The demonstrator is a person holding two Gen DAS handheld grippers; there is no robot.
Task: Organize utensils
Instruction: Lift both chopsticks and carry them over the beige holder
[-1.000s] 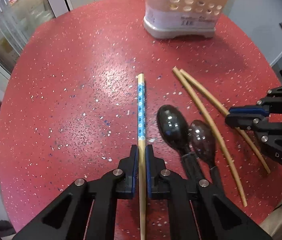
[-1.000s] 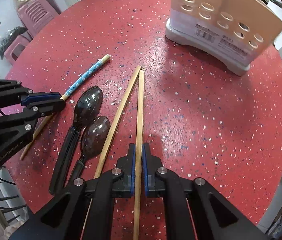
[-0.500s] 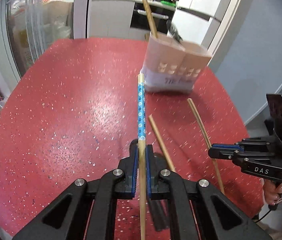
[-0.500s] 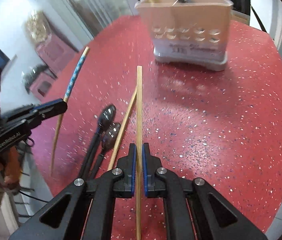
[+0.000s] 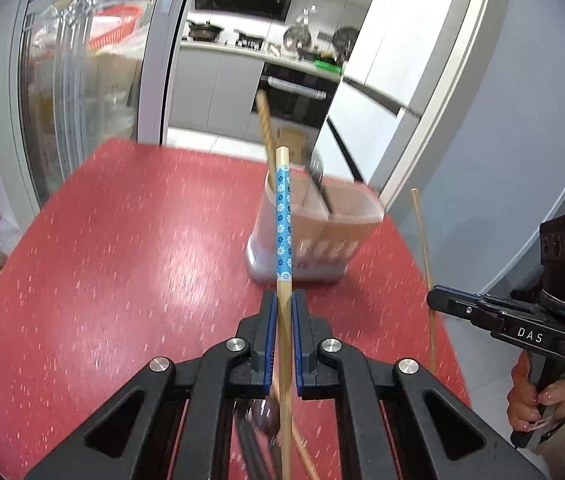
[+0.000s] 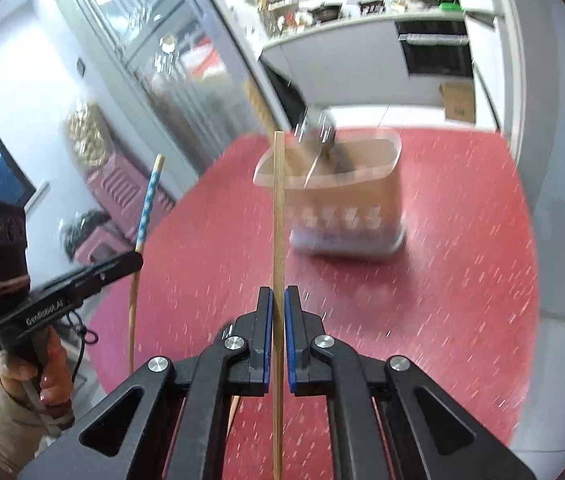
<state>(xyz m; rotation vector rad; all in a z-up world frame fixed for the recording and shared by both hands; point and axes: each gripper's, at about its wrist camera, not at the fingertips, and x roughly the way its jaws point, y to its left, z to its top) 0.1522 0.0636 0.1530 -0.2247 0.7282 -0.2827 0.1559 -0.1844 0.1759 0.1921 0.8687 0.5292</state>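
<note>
My left gripper (image 5: 283, 300) is shut on a wooden chopstick with a blue flowered band (image 5: 283, 224), held tilted up above the red table (image 5: 122, 264). My right gripper (image 6: 277, 296) is shut on a plain wooden chopstick (image 6: 278, 216), also lifted. Both point toward the beige utensil holder (image 5: 334, 236), also in the right wrist view (image 6: 346, 204), which holds a chopstick and a dark spoon. Each gripper shows in the other's view: the right one (image 5: 442, 300), the left one (image 6: 130, 260). Dark spoons (image 5: 258, 420) and another chopstick lie on the table beneath my left gripper.
The round table's edge runs close on the right in the left wrist view, with a grey wall (image 5: 522, 128) beyond. Glass sliding doors (image 5: 82, 92) and a kitchen stand behind the table. Pink stools (image 6: 118, 184) stand off the table's left side.
Both grippers have lifted their chopsticks off the table and tilted up, so the views now look across the table at the holder. The spoons and one chopstick stay on the table.
</note>
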